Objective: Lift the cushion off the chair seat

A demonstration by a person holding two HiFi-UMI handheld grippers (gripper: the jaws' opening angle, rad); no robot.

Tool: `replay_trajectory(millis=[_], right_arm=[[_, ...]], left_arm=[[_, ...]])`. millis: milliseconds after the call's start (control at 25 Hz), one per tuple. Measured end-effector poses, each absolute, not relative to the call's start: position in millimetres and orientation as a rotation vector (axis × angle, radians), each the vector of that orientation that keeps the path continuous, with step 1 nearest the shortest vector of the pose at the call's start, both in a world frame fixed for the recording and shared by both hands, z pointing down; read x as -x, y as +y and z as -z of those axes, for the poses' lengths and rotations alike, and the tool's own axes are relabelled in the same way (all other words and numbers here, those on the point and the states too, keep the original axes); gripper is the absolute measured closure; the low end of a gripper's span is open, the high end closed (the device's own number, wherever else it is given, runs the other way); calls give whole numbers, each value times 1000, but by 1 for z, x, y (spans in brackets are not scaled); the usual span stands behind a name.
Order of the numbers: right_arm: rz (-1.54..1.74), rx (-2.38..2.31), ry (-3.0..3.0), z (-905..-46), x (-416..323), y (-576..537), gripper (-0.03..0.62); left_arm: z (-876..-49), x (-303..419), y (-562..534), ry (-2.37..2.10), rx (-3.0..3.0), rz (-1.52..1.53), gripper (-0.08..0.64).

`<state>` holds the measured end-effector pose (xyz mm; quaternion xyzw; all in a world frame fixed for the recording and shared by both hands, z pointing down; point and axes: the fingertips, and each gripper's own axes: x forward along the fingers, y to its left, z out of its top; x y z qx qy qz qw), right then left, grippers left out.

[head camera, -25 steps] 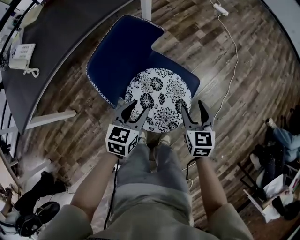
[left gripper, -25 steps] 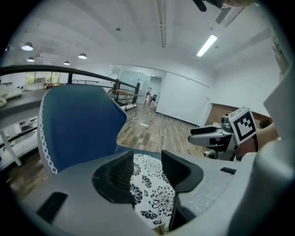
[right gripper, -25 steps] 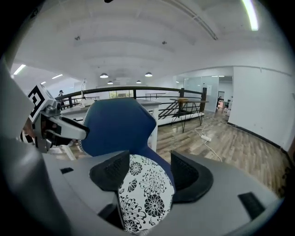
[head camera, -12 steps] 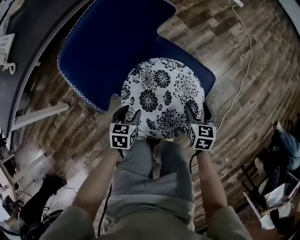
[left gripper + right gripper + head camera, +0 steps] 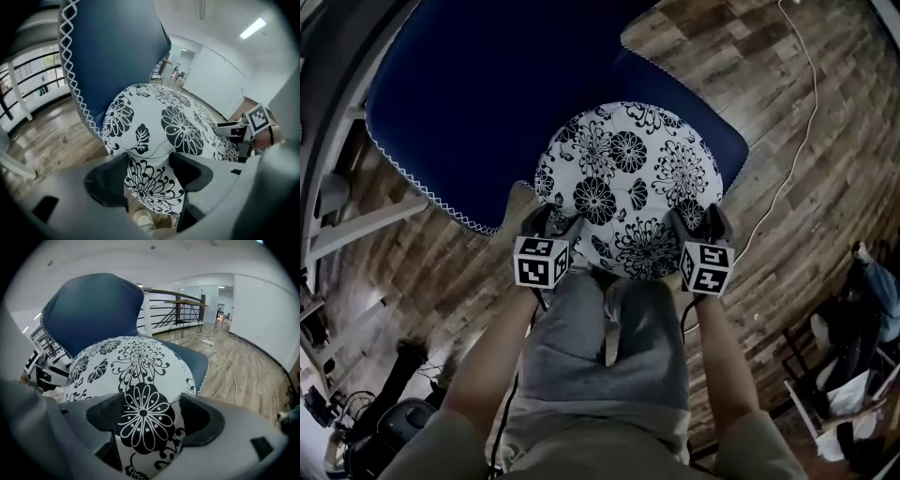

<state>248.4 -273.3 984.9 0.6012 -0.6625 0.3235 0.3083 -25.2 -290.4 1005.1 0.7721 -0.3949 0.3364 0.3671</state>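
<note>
Right claw [image 5: 152,420] is sitting low in frame, jaws wide apart and just been opening further. Cushion [image 5: 136,366] rim is lying between them, one big black flower filling the gap. Can't tell whether the pads are pressing on it. Cushion is white with a black floral print, domed, resting on the blue seat [image 5: 196,363]. Blue chair back [image 5: 93,310] with white zigzag trim is rising behind it. To the right, a white cable [image 5: 228,365] is running across the wood floor [image 5: 243,380] to a power strip [image 5: 205,336]. A railing [image 5: 161,305] is showing further back.
</note>
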Motion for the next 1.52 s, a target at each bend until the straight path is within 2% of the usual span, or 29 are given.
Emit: replay_trajectory(millis=[120, 200, 280, 360, 400, 480, 520, 720, 920, 1240, 1520], right_arm=[[-826, -1611, -1750, -985, -247, -274, 241], [-801, -1604, -1765, -983, -242, -273, 271], [-759, -1561, -1793, -980, -231, -273, 371], [-711, -1499, -1821, -978, -215, -271, 520], [-700, -1478, -1834, -978, -208, -271, 557], [-733, -1477, -1851, -975, -199, -271, 565], [-764, -1491, -1852, -972, -196, -272, 566], [-807, -1564, -1885, -929, -184, -275, 568], [-679, -1566, -1993, -846, -163, -279, 568], [-537, -1719, -2088, -661, -173, -286, 568], [-274, -1793, -2160, -488, -183, -299, 568]], left_arm=[[-1005, 29, -293, -993, -1992, -825, 272], [-1005, 29, -293, -989, -1991, -810, 277], [-1004, 28, -292, -982, -1977, -793, 298], [-1002, 24, -289, -974, -1946, -776, 341], [-1000, 22, -287, -975, -1932, -769, 373], [-998, 17, -283, -983, -1916, -760, 499], [-995, 15, -283, -987, -1913, -755, 519], [-952, 9, -288, -973, -1959, -702, 528], [-872, -5, -302, -949, -2109, -678, 531], [-705, 7, -337, -1001, -2270, -553, 531], [-542, 1, -352, -1017, -2426, -396, 531]])
